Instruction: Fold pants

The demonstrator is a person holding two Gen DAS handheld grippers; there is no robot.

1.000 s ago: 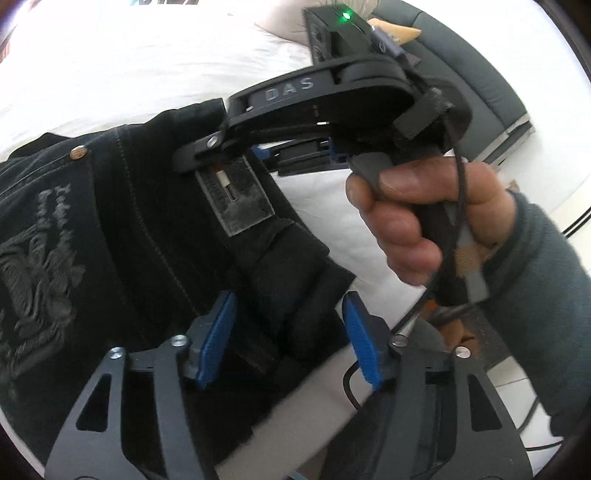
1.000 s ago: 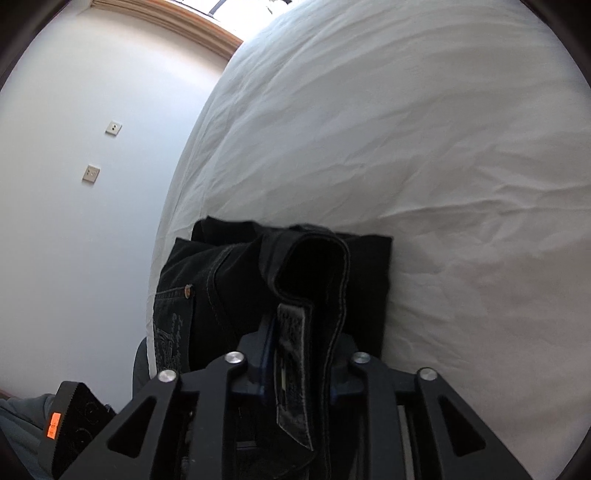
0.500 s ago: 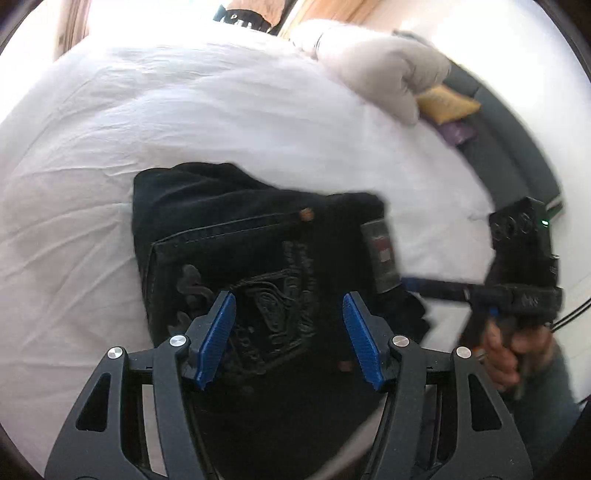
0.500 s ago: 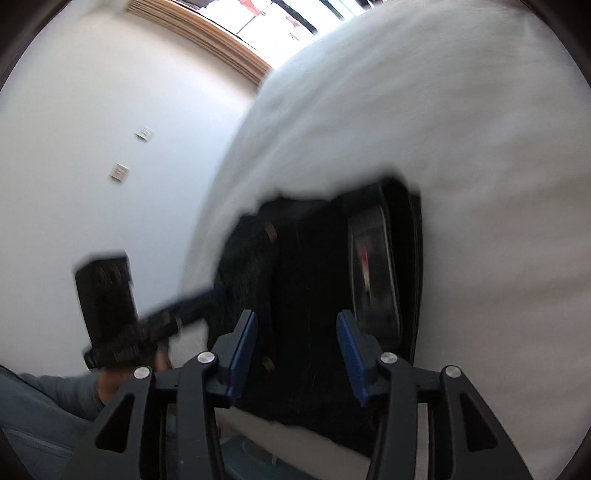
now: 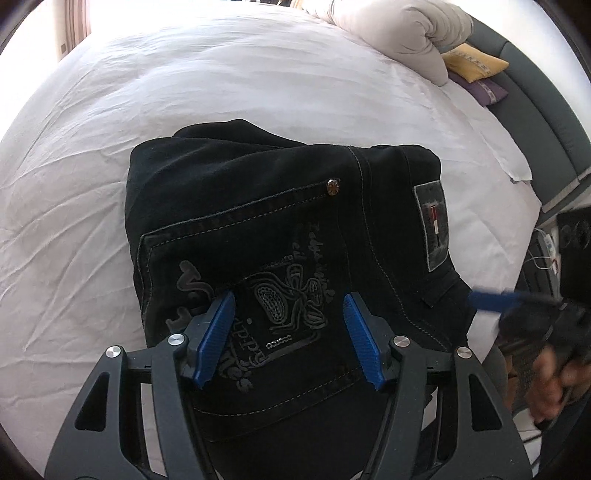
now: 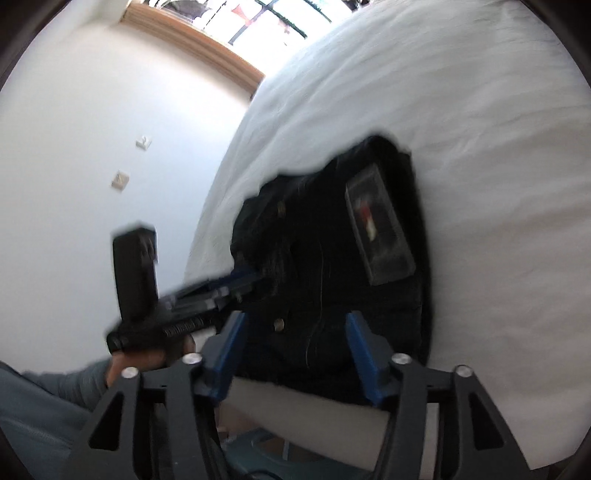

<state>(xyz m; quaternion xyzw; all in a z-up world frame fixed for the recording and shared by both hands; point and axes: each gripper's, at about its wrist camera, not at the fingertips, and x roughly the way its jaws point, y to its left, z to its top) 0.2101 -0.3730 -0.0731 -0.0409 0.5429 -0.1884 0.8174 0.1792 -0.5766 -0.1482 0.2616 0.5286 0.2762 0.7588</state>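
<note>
The black pants point(image 5: 258, 229) lie folded into a compact stack on the white bed point(image 5: 221, 74), back pocket with grey embroidery up and a grey waist patch point(image 5: 432, 229) at the right. My left gripper point(image 5: 288, 332) is open and empty above the pocket. My right gripper point(image 6: 295, 343) is open and empty over the near edge of the pants point(image 6: 332, 266). In the left wrist view the right gripper point(image 5: 491, 297) shows blurred at the right edge. In the right wrist view the left gripper point(image 6: 243, 280) shows blurred at the pants' left side.
A beige rolled duvet point(image 5: 399, 33), a yellow cushion point(image 5: 476, 64) and a purple cushion point(image 5: 484, 90) lie at the bed's head by a grey headboard point(image 5: 546, 110). A white wall with sockets point(image 6: 120, 181) stands left of the bed.
My right gripper let go of the waistband and pulled back off the bed edge. My left gripper rose and drew back; the pants now lie flat and folded.
</note>
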